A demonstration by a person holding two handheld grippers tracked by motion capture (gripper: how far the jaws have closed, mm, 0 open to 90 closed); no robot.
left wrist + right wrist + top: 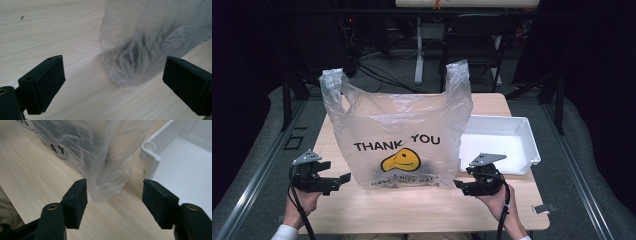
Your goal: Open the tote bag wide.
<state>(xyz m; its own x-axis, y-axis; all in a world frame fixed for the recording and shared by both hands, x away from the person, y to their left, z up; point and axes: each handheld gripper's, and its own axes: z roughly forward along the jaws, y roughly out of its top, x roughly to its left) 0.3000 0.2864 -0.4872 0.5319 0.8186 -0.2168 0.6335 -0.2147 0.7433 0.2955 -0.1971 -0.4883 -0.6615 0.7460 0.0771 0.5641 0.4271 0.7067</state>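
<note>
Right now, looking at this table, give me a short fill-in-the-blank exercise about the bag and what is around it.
1. The plastic bag stands on the wooden table and is printed THANK ____.
2. The cartoon face printed under those words is coloured ____.
3. The empty tray beside the bag is coloured ____.
4. The left gripper and the right gripper sit at opposite sides of the bag, both with jaws ____.

Missing words: YOU; yellow; white; open

A translucent plastic bag (402,135) printed "THANK YOU" above a yellow smiley stands upright near the wooden table's middle, its 2 handles raised, its bottom corners crumpled against the tabletop.
</note>
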